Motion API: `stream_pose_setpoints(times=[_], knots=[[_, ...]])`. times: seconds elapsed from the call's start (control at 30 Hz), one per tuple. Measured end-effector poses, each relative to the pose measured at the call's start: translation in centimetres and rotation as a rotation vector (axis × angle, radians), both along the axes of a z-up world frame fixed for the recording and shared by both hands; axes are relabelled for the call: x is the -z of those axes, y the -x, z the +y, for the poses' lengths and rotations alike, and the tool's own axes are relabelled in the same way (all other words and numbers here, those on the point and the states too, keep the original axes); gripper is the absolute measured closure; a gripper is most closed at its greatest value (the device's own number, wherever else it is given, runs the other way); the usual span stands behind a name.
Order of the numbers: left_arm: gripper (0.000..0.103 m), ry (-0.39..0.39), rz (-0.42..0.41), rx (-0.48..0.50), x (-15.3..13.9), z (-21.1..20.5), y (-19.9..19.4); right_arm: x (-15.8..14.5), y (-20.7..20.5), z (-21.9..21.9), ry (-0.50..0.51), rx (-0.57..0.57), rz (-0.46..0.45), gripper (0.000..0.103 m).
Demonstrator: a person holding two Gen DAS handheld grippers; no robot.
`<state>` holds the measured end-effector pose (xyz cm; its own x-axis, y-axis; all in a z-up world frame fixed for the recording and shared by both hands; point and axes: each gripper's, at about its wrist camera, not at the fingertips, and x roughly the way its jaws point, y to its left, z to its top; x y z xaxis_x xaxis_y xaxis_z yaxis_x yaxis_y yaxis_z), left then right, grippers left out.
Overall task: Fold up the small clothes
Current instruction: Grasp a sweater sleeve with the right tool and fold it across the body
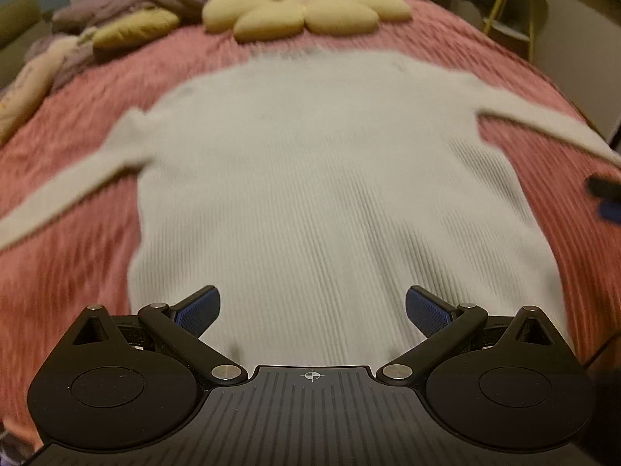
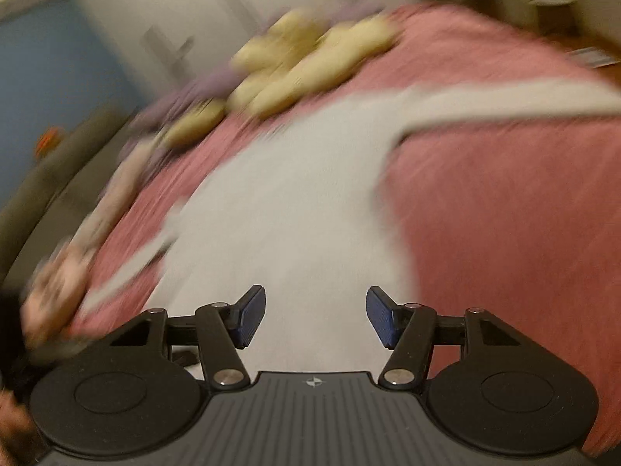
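Observation:
A white ribbed long-sleeved sweater (image 1: 310, 174) lies flat on the pink bedspread (image 1: 70, 283), hem nearest me, with both sleeves spread out to the sides. My left gripper (image 1: 312, 310) hovers over the hem, open wide, nothing between its blue pads. In the right wrist view, which is tilted and blurred, the sweater (image 2: 291, 213) runs away from my right gripper (image 2: 316, 316). That gripper is open over the sweater's lower right part, and its pads hold nothing. A blurred dark and blue shape (image 1: 605, 194) shows at the right edge of the left wrist view.
A yellow flower-shaped cushion (image 1: 306, 11) and a purple blanket (image 1: 147, 0) lie at the head of the bed. Pale clothes (image 1: 31, 85) are piled along the left side. A yellow-legged stand (image 1: 512, 11) is beyond the bed's far right corner.

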<state>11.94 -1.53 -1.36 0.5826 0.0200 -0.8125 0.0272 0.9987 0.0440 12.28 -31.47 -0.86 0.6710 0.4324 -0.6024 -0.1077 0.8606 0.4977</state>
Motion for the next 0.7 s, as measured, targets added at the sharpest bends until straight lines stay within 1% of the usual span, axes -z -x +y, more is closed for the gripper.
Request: stream_pose_setpoints(times=[0.07, 0.17, 0.23, 0.3, 0.37, 0.47, 0.5, 0.53, 0.6, 0.63, 0.67, 0.7], knots=[[0.000, -0.008, -0.023, -0.014, -0.1, 0.1, -2.3, 0.3, -2.8, -4.3, -0.026, 0.175, -0.020, 0.044], [0.000, -0.025, -0.056, -0.027, 0.6, 0.2, -5.3, 1.7, -6.5, -12.2, -0.139, 0.476, 0.003, 0.044], [0.000, -0.038, -0.063, -0.045, 1.3, 0.4, -6.8, 3.1, -7.9, -16.7, -0.216, 0.636, 0.022, 0.045], [0.000, -0.033, -0.056, -0.058, 2.1, 0.5, -7.7, 4.7, -8.7, -20.4, -0.282, 0.781, 0.049, 0.049], [0.000, -0.023, -0.036, -0.080, 3.1, 0.8, -8.8, 6.5, -9.1, -22.6, -0.344, 0.856, 0.078, 0.051], [0.000, -0.006, 0.015, -0.104, 4.6, 1.4, -9.7, 9.2, -9.7, -24.8, -0.451, 0.916, 0.124, 0.062], [0.000, 0.022, 0.029, -0.113, 5.1, 1.8, -9.7, 9.6, -9.7, -25.0, -0.478, 0.929, 0.121, 0.066], [0.000, 0.048, 0.026, -0.122, 5.2, 2.1, -9.5, 9.9, -9.9, -25.5, -0.495, 0.933, 0.110, 0.067], [0.000, 0.084, 0.014, -0.125, 5.4, 2.7, -9.2, 10.2, -10.4, -26.0, -0.504, 0.924, 0.098, 0.069], [0.000, 0.092, 0.012, -0.121, 5.5, 2.8, -9.1, 10.2, -10.7, -26.2, -0.495, 0.921, 0.091, 0.076], [0.000, 0.099, 0.006, -0.116, 5.6, 3.0, -9.1, 10.2, -11.0, -26.2, -0.465, 0.915, 0.090, 0.081], [0.000, 0.101, 0.003, -0.112, 5.6, 3.1, -9.0, 9.9, -11.5, -26.5, -0.426, 0.907, 0.098, 0.092]])
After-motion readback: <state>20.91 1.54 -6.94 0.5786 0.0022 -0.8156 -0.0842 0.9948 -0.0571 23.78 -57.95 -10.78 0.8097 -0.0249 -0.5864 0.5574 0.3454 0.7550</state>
